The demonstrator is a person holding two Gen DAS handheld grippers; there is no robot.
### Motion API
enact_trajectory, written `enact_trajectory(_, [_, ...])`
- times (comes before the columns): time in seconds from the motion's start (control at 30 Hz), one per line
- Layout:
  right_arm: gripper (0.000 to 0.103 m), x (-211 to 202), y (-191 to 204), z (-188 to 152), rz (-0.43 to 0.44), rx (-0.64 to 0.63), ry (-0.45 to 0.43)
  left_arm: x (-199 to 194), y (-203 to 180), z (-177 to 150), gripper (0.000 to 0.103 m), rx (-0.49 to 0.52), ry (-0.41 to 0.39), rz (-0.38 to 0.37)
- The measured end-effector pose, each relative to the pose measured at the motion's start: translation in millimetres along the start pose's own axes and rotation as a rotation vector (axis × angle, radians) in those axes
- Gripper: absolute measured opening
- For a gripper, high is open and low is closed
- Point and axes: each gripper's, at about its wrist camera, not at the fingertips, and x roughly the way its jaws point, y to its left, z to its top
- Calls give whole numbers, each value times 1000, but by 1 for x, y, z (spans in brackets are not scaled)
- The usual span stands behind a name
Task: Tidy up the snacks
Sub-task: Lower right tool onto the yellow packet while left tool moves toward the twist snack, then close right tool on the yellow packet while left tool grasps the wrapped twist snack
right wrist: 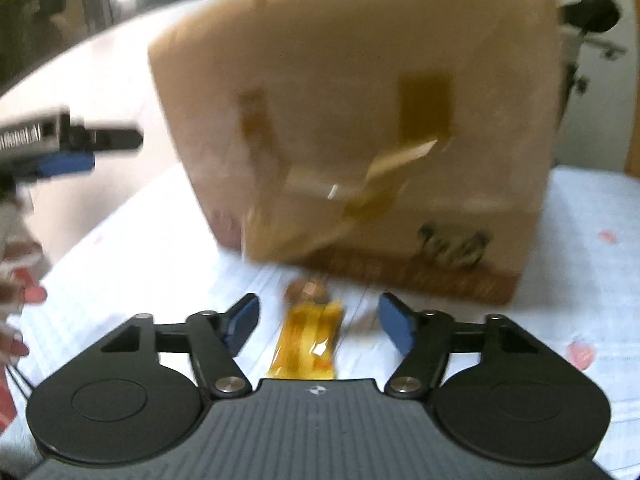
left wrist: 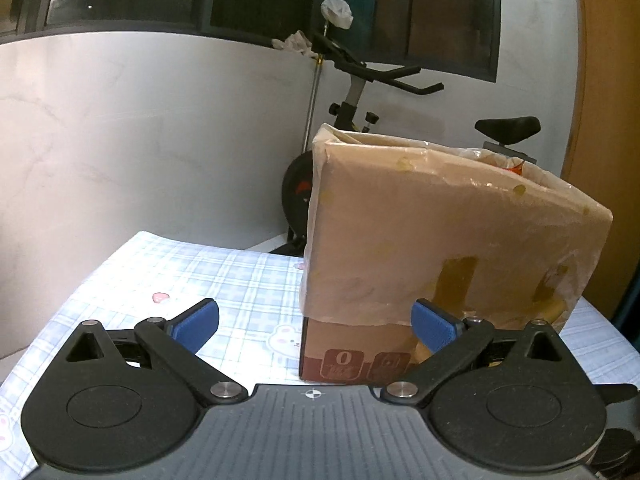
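A cardboard box lined with a clear plastic bag stands on the checked tablecloth; a bit of orange packaging shows at its open top. My left gripper is open and empty, just in front of the box's lower left corner. In the blurred right wrist view the same box fills the background. An orange-yellow snack packet lies on the cloth between the blue pads of my right gripper. The pads stand clear of the packet on both sides. The left gripper shows at the left edge there.
An exercise bike stands behind the table by the white wall. A person's hand and something red sit at the left edge of the right wrist view. A wooden door is at the right.
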Motion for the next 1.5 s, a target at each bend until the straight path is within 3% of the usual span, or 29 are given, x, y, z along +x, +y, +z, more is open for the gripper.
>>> enact_trajectory(0.2, [66,27,11,-7,-13,-55,79,-2,-3,-15,103,42,10,44])
enact_trajectory(0.33, [62,35,18,-9,-51,-94,85,-3,-3,-20,103,62,14,46])
enact_trajectory(0.43, [40,30,21,-14,-78,-126,76,-2,-5,-22,103,73,22,25])
enact_trajectory(0.63, [37,11,2,-20,-111,-80,54,9,-13,-26,103,67,111,-33])
enact_trajectory(0.83, [36,-14,-17,-31,-198,-65,-7,30,-36,-41,103,174,222,-32])
enact_trajectory(1.07, [36,-30,-41,-39,-220,27,-62,48,-66,-50,102,334,215,-122])
enact_trajectory(1.23, [36,-30,-50,-40,-205,80,-72,64,-86,-55,95,449,223,-137])
enact_trajectory(1.43, [36,-32,-46,-42,-181,66,-89,79,-96,-58,78,460,270,-180])
enact_trajectory(1.5, [36,-32,-48,-43,-176,78,-93,82,-99,-59,55,467,276,-199])
